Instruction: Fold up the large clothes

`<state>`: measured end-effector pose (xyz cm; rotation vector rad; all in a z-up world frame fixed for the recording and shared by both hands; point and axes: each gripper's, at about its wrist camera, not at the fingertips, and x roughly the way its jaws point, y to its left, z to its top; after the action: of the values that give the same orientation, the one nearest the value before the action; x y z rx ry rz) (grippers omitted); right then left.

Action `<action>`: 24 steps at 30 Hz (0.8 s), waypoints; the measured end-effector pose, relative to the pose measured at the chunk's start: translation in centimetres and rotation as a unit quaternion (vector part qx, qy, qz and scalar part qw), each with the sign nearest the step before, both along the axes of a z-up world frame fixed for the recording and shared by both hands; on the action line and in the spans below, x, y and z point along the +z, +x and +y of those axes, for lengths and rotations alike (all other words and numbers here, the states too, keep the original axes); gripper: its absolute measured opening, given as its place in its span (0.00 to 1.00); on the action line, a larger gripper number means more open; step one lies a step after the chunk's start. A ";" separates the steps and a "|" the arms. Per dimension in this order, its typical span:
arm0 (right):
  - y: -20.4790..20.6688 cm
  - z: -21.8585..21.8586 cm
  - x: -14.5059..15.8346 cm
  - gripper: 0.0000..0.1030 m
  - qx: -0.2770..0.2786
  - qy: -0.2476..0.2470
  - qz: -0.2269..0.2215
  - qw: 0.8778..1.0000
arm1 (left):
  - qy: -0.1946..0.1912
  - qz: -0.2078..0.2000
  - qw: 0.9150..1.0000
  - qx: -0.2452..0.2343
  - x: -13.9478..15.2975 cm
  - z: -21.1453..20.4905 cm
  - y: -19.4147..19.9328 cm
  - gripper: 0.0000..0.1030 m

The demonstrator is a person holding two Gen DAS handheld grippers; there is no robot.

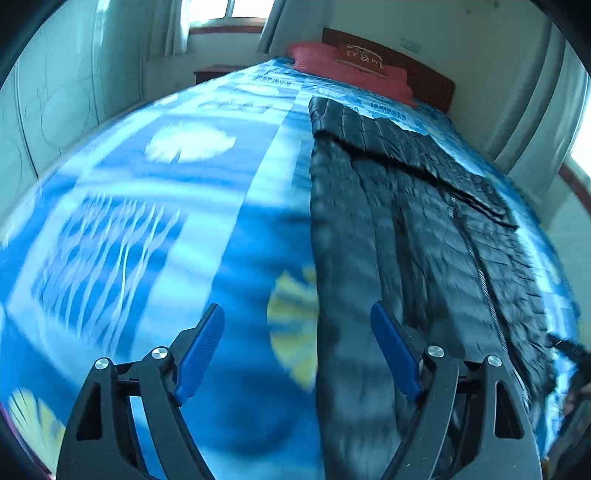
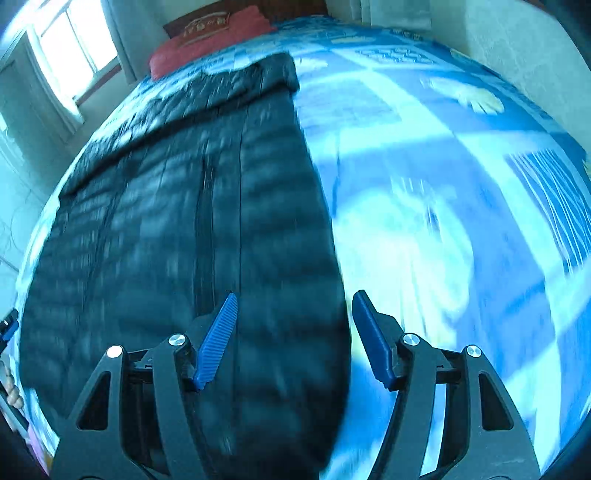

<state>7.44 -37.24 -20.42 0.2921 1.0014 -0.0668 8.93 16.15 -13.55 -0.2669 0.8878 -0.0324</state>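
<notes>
Your black coat (image 1: 406,229) lies flat on the bed (image 1: 166,192), filling the right half of the left wrist view and the left half of the right wrist view, its zipper (image 1: 480,266) running toward the red pillow (image 1: 351,70) and headboard (image 1: 424,70) at the top. Your left gripper (image 1: 297,325) hangs with jaws wide apart and empty, straddling the coat's edge. Your right gripper (image 2: 293,314) does likewise, and nothing lies between either and the coat.

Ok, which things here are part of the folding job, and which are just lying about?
Part of the job:
black quilted jacket, spread on the bed
left gripper, open
right gripper, open

Just there:
blue patterned bedspread
red pillow
wooden headboard
curtains
</notes>
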 end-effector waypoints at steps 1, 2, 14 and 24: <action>-0.9 0.4 -0.5 0.62 0.002 0.007 0.003 1.000 | -0.021 0.004 1.000 0.001 -0.4 0.3 -0.7 0.78; -1.3 0.6 -0.6 0.62 0.003 0.011 0.003 1.000 | -0.053 0.011 0.999 0.003 -1.0 0.6 -1.5 0.78; -3.0 1.8 -0.1 0.19 0.014 0.016 -0.033 0.999 | -0.136 0.021 0.991 -0.001 -3.3 -0.3 -3.4 0.76; -4.3 1.0 1.0 0.13 0.013 0.059 -0.065 0.996 | -0.133 0.018 0.990 -0.032 -2.9 -2.2 -3.8 0.20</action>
<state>3.19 -36.19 -19.37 0.3863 0.8820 0.0352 5.16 13.91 -16.43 -0.4884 0.9285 -0.2072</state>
